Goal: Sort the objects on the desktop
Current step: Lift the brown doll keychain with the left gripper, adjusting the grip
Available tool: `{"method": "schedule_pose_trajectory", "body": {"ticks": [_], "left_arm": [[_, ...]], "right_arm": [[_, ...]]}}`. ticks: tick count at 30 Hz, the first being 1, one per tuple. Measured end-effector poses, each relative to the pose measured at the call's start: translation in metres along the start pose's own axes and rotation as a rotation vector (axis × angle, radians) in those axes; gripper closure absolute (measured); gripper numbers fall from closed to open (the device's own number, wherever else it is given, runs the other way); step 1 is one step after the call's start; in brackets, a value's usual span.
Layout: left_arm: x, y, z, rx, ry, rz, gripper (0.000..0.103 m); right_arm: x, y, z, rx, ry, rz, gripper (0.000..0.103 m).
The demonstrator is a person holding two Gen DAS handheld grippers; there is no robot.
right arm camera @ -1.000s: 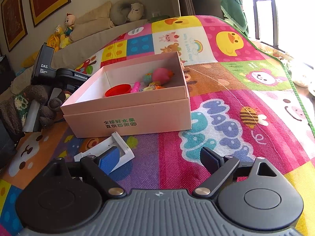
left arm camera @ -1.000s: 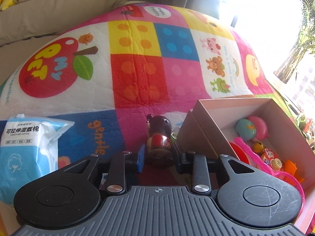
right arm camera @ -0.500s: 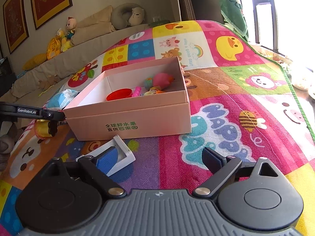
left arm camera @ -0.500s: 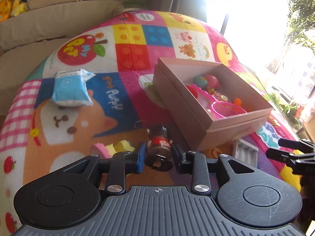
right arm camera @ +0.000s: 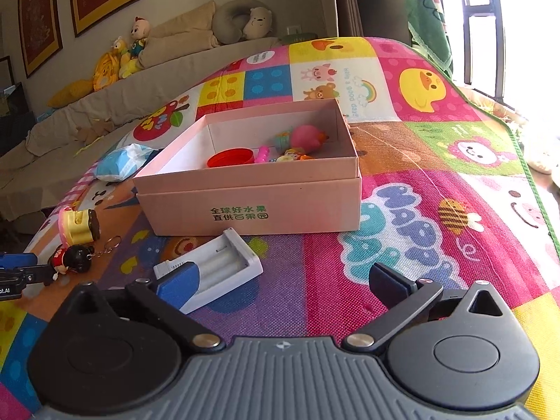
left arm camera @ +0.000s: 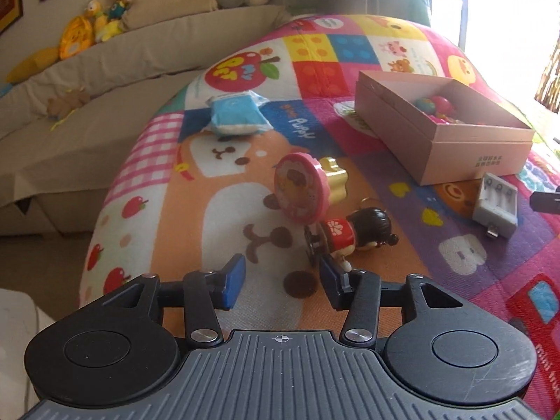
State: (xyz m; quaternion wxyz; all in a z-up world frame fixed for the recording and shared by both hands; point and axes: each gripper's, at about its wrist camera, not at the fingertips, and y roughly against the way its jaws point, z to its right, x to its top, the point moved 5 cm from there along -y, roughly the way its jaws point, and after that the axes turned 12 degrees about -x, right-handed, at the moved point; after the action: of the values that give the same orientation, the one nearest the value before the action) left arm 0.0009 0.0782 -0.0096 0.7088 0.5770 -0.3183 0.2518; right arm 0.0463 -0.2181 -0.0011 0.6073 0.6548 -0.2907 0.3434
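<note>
1. The left claw has let go of the doll. Half a second ago it was clamped on it and lifted beside the box; now its jaws stand apart with nothing between them, and the doll lies on its side on the mat, just ahead of the right-hand finger and possibly touching it.
2. So the doll was set down outside the box, next to the pink stamp, not in with the toys. I judge this starts a second group on the mat, though it could be a slip; the frames do not settle that.
3. The right claw is released too, jaws wide, hovering low over the mat. It has barely moved over the last second. The charger lies just past its left finger, partly hidden by it.
4. Not yet sorted: the doll, the stamp, the charger and the blue pack farther back, well apart from the rest.
5. In the way: the doll's keyring trails toward the stamp, so regrasping either could drag the other. The charger sits close against the box's front wall, leaving little room on that side.
</note>
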Motion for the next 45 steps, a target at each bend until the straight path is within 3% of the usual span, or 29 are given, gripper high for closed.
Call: {"method": "schedule_pose_trajectory", "body": {"ticks": [2,4,11,17,26,27,30,32,40,45], "left_arm": [[0.0,0.004,0.004,-0.095,0.052,0.011,0.033],[0.0,0.002,0.014,-0.13,0.059,0.021,0.022],[0.008,-0.021,0.04,-0.158,0.08,-0.017,0.018],[0.003,-0.022,0.043,-0.012,-0.024,-0.017,0.011],[0.002,-0.006,-0.006,0.269,-0.062,-0.002,0.009],[0.003,-0.003,-0.009,0.247,-0.04,0.007,0.009],[0.007,0.003,-0.005,0.023,0.06,0.022,0.008],[0.007,0.0,0.007,-0.058,0.072,0.025,0.007],[0.013,-0.04,0.037,-0.029,0.031,-0.001,0.007],[0.017,-0.051,0.038,0.01,0.026,0.007,0.029]], "right_arm": [[-0.002,0.003,-0.004,-0.003,0.021,0.013,0.0],[-0.002,0.004,-0.006,-0.006,0.034,0.02,0.0],[-0.002,0.001,-0.004,-0.012,0.021,0.005,0.0],[-0.002,-0.001,0.0,-0.007,0.001,-0.001,0.0],[-0.003,-0.002,0.0,0.001,-0.008,-0.008,0.0],[-0.003,-0.002,0.0,0.001,-0.008,-0.01,0.0],[-0.003,-0.003,0.0,0.003,-0.008,-0.018,0.0],[-0.003,-0.004,0.0,0.003,-0.009,-0.025,0.0],[-0.003,-0.005,0.0,0.003,-0.018,-0.029,0.0],[-0.003,-0.003,-0.002,0.022,-0.004,-0.022,0.0]]}}
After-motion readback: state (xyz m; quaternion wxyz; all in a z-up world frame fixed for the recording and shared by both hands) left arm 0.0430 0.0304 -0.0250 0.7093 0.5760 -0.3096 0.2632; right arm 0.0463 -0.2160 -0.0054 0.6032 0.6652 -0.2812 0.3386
